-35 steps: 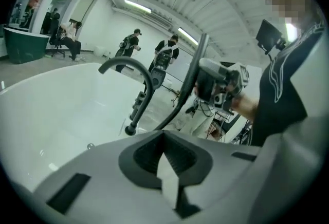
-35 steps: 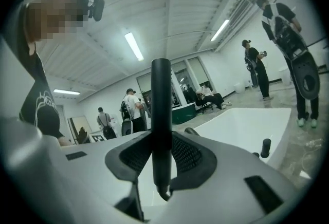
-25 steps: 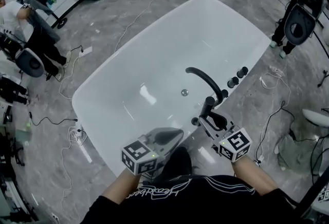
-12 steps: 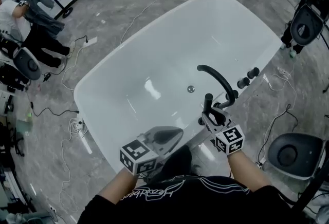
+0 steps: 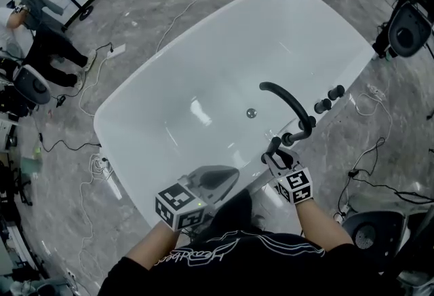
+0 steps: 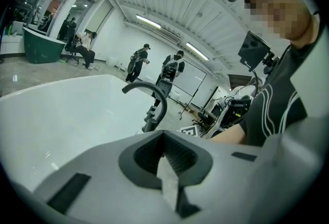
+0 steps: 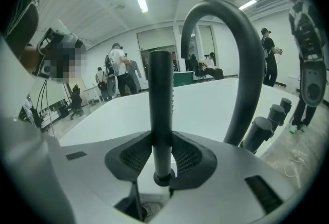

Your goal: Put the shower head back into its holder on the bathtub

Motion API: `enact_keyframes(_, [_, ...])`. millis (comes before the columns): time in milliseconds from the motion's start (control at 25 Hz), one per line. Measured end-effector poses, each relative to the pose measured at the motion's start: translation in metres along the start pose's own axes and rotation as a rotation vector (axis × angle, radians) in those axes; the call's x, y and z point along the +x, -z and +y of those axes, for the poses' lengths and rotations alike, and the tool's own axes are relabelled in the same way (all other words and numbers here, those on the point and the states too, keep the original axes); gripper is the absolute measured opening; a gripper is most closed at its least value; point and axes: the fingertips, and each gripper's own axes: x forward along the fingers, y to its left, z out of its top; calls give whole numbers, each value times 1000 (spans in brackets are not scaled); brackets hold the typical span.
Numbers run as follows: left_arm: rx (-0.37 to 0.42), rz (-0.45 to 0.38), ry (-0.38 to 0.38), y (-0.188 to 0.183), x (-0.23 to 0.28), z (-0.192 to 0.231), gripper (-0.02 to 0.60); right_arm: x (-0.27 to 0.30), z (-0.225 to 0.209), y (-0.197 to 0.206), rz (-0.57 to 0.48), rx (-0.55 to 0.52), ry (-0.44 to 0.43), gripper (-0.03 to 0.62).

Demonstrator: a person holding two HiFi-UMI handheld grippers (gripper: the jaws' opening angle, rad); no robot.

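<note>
blk spout (image 7: 252, 58) arcs right by shower head (image 7: 161, 99), knobs (image 7: 275, 114) beyond.

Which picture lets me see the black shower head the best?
The right gripper view. The shower head stands upright, big and close, clamped in the right gripper. The head view shows it only as a small dark stick beside the curved tap. In the left gripper view I cannot pick it out.

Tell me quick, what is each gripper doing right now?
The left gripper is shut, with nothing in it.
The right gripper is shut on the shower head.
</note>
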Motion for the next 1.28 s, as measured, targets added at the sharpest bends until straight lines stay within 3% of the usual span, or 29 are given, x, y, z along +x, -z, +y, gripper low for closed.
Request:
enact_keyframes(200, [-10, 6, 5, 4, 4, 1, 5, -1, 2, 25, 54, -71, 19, 123])
enact_keyframes(400, [-9, 5, 7, 10, 5, -5, 5, 2, 7, 24, 64, -117, 18, 123])
enact_keyframes(640, [-18, -30, -5, 19, -6, -31, 5, -17, 14, 24, 70, -93, 17, 128])
enact_keyframes(800, [19, -33, -1, 29, -20, -74, 5, -64, 23, 10, 19, -37, 14, 133])
enact_keyframes(1040, [115, -94, 10, 17, -43, -138, 5, -164, 89, -67, -104, -63, -173, 128])
enact_keyframes(1160, [178, -133, 18, -2, -47, -170, 5, -223, 127, -106, -135, -103, -291, 56])
enact_keyframes(1280, [225, -160, 36, -19, -57, -209, 5, -286, 165, -137, -182, -111, -384, 32])
